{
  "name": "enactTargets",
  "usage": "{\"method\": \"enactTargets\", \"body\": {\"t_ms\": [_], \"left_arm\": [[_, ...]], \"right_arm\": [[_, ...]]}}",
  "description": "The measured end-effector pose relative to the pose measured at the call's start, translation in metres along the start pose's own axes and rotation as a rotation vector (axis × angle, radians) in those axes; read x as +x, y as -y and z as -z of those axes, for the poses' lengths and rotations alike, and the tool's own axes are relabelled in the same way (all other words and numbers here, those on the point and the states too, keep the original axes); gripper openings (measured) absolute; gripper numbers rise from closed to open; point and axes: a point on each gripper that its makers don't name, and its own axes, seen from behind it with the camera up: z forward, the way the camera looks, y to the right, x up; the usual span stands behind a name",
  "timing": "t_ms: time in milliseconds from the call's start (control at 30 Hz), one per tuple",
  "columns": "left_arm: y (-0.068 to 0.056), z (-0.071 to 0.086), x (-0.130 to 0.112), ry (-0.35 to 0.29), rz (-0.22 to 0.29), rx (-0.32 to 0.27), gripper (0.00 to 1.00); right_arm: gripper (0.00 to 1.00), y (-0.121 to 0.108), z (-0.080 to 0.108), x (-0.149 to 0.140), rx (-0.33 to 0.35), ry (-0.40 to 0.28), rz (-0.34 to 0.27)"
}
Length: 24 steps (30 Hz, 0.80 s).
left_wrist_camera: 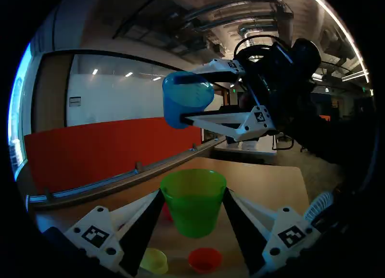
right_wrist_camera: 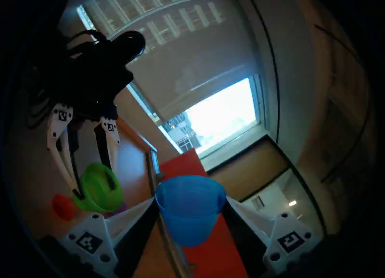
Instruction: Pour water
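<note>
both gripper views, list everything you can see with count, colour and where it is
green cup: 1, green, upright, held in the left claw
blue cup: 1, blue, tilted, held in the right claw, up beyond the green cup
yellow cup: 1, yellow, on the table below the green cup
red cup: 1, red, on the table beside the yellow cup
table: 1, light wood
wall panel: 1, red, beyond the table
window: 1, bright, high on the wall
left claw: 1, white and black, shut on the green cup
right claw: 1, white and black, shut on the blue cup
</note>
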Motion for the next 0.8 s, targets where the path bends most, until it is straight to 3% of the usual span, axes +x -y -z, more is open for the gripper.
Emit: {"method": "enactTargets", "body": {"t_ms": [367,667,800], "left_arm": [[0.004,0.001,0.003,0.003,-0.005,0.011,0.85],[0.008,0.003,0.003,0.008,-0.009,0.02,0.85],[0.009,0.003,0.003,0.01,-0.01,0.023,0.85]], "right_arm": [[0.9,0.009,0.01,-0.011,0.016,0.0,-0.363],[0.9,0.02,0.018,-0.017,0.079,0.013,-0.739],[0.9,0.022,0.022,-0.019,0.1,0.013,-0.837]]}}
